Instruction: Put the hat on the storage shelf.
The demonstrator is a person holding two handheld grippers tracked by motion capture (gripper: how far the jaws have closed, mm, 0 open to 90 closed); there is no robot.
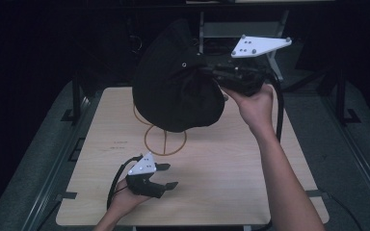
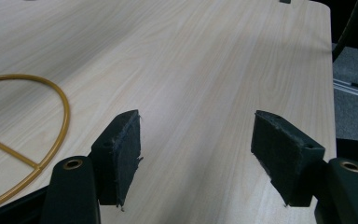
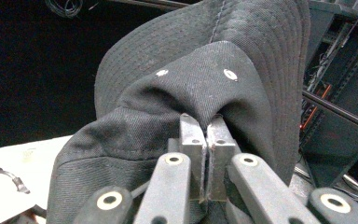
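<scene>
A black woven-cloth hat (image 1: 176, 89) with a stitched brim and small metal eyelets hangs in the air above the far half of the table (image 1: 221, 168), its crown fabric pinched between the clenched jaws of the right gripper (image 3: 207, 140), which a hand (image 1: 255, 106) holds up at the hat's right side. Under it a thin yellow ring (image 1: 165, 140) with a crossbar lies flat on the pale wood-grain tabletop. The left gripper (image 1: 169, 176) sits low near the table's near edge, well apart from the hat, its felt-padded jaws spread wide and holding nothing.

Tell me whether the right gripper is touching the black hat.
Touching. In the right gripper view, the right gripper has its jaws pinched shut on a fold of the black hat, with the fabric bunched between them.
</scene>
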